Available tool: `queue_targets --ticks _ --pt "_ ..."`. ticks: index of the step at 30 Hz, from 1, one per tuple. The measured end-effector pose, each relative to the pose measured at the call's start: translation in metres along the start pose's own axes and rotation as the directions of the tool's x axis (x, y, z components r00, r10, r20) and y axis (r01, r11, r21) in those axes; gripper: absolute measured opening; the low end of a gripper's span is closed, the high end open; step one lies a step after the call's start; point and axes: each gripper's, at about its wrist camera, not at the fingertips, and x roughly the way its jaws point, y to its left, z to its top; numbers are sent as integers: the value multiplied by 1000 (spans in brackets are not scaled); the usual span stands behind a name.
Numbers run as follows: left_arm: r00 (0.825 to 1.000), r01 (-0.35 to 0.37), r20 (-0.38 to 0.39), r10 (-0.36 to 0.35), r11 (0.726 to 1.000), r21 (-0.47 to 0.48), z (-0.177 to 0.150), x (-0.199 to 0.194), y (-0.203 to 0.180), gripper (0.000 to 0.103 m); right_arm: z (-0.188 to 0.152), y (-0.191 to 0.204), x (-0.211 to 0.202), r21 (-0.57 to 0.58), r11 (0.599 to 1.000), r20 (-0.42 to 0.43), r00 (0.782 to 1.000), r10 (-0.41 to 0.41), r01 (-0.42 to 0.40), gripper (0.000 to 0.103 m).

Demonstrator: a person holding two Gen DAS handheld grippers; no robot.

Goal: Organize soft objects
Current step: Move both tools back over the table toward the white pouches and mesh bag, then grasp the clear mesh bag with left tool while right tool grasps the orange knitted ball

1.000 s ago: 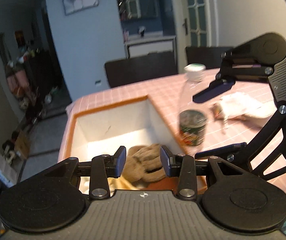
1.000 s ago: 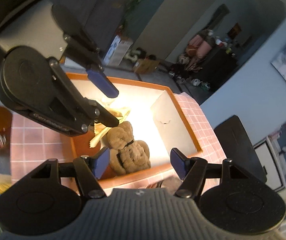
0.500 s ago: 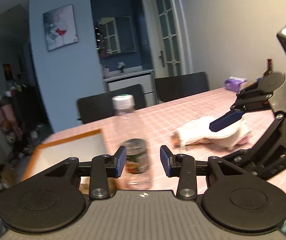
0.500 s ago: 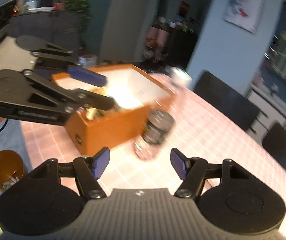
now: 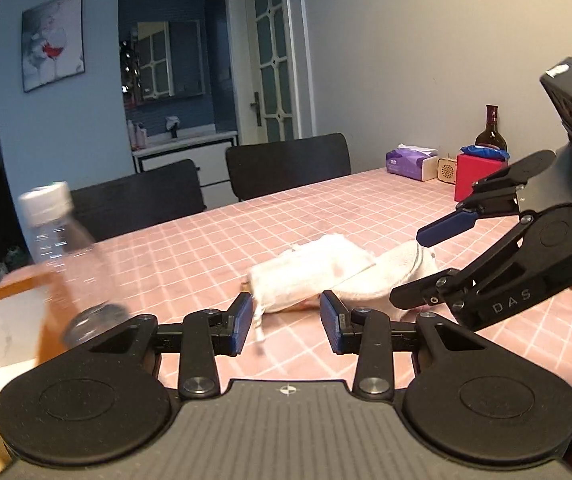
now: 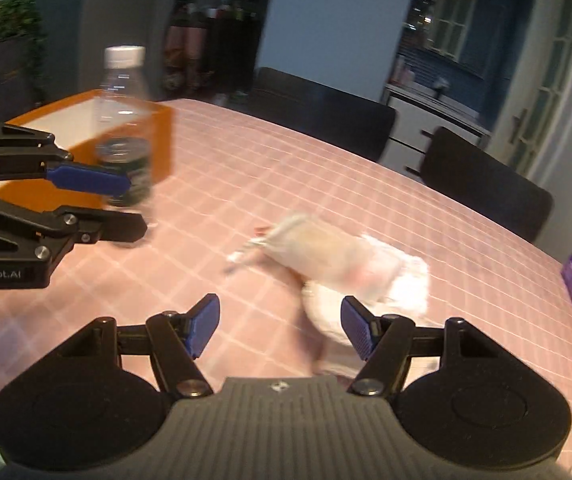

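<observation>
A white soft cloth bundle (image 5: pixel 314 276) with a drawstring lies on the pink checked tablecloth (image 5: pixel 246 232). My left gripper (image 5: pixel 286 318) is open and empty, just short of the bundle's near end. My right gripper (image 6: pixel 280 324) is also open and empty, and the bundle (image 6: pixel 338 256) lies ahead of its right finger. In the left wrist view the right gripper (image 5: pixel 426 264) hovers over the bundle's right end. The orange box (image 6: pixel 46 114) with a white inside stands at the left, and its contents are hidden.
A clear plastic bottle (image 6: pixel 124 128) with a white cap stands against the orange box (image 5: pixel 2 320), close to the left gripper (image 6: pixel 130 204). Dark chairs (image 5: pixel 286 164) line the far table edge. A purple tissue pack (image 5: pixel 410 162), a red box (image 5: pixel 478 176) and a wine bottle (image 5: pixel 491 132) stand at the far right.
Both grippers have swung away from the orange box with the brown plush toy, past the bottle, over to the white bundle. The right one has rolled level. Neither opening has changed.
</observation>
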Motion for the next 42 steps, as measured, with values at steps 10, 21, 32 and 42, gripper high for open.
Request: queue_targets --ticks 10,21,32,42 --pt "997 44 -67 -40 997 57 18 80 -14 64 1 -65 49 84 993 -47 996 -73 77 66" --pt "990 95 -113 -80 986 134 12 141 -16 86 7 -106 109 192 980 -118 992 -35 58 40" --pt "984 110 -157 -83 978 176 1 164 -27 90 16 -97 129 207 977 -111 990 85 -61 1" --pt "979 124 -177 -104 987 106 2 167 -28 12 22 -98 122 237 962 -67 986 153 -133 3"
